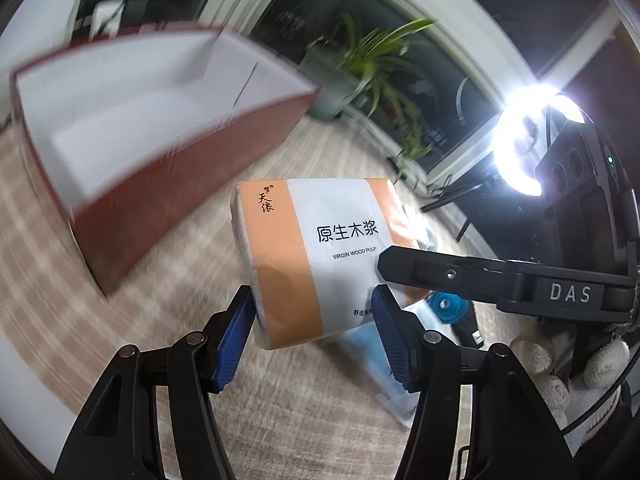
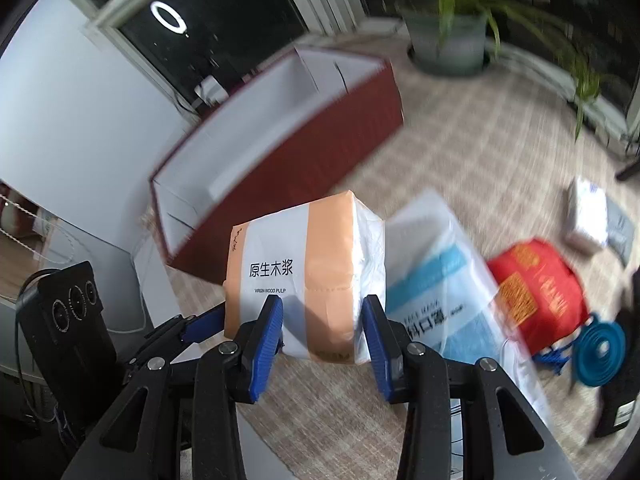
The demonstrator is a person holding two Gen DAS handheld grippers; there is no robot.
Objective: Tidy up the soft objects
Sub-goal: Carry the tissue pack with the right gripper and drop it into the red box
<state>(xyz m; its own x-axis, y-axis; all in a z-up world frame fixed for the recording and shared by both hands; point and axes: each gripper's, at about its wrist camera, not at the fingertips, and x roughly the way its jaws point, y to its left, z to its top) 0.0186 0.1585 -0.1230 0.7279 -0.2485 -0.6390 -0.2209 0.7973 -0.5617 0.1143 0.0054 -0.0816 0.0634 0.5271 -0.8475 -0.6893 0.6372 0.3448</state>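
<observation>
An orange-and-white tissue pack (image 1: pixel 316 252) is held in the air by both grippers. My left gripper (image 1: pixel 314 312) is shut on its near end. My right gripper (image 2: pixel 322 320) is shut on its other end (image 2: pixel 308 280). The right gripper's finger (image 1: pixel 440 276) crosses the left wrist view at the pack's right side. A dark red open box (image 1: pixel 168 184) with a white inside stands on the floor beyond the pack, up and left; it also shows in the right wrist view (image 2: pixel 304 144).
On the checked carpet lie a white-and-blue mask pack (image 2: pixel 444 280), a red pouch (image 2: pixel 540 292), a blue tape roll (image 2: pixel 600 354) and a small white packet (image 2: pixel 588 212). A potted plant (image 2: pixel 448 32) stands by the window. A ring light (image 1: pixel 520 140) glares at right.
</observation>
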